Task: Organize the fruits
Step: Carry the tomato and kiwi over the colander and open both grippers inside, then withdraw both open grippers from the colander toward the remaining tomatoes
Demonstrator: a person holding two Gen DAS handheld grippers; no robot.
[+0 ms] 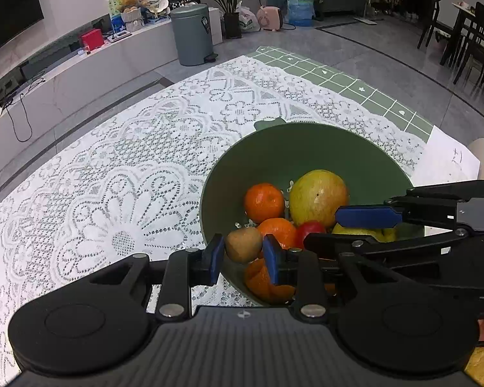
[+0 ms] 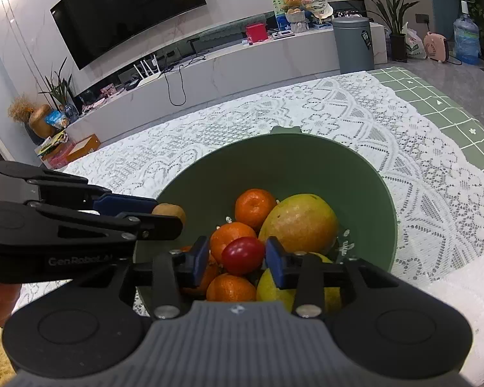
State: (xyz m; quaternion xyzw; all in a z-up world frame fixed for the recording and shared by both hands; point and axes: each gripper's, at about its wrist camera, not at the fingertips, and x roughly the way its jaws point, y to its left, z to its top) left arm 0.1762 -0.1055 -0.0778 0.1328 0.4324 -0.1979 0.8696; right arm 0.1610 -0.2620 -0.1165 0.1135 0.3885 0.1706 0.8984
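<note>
A green bowl (image 1: 274, 151) (image 2: 306, 161) on the lace tablecloth holds several oranges (image 1: 264, 202) (image 2: 255, 208), a large yellow-green mango (image 1: 317, 196) (image 2: 298, 224), a yellow fruit (image 2: 271, 288) and a red fruit (image 1: 309, 229). My left gripper (image 1: 243, 254) is shut on a brown kiwi (image 1: 243, 244) over the bowl's near left rim; the kiwi also shows in the right wrist view (image 2: 169, 211). My right gripper (image 2: 237, 259) has its jaws around the red fruit (image 2: 243, 254) above the pile, with small gaps at both pads.
White lace cloth (image 1: 113, 193) covers a green gridded mat (image 1: 355, 87). A sheet of paper (image 1: 448, 161) lies at the right. Beyond the table stand a grey bin (image 1: 192, 34), a TV bench (image 2: 209, 64), plants, a water bottle (image 1: 300, 6) and dark chairs (image 1: 474, 38).
</note>
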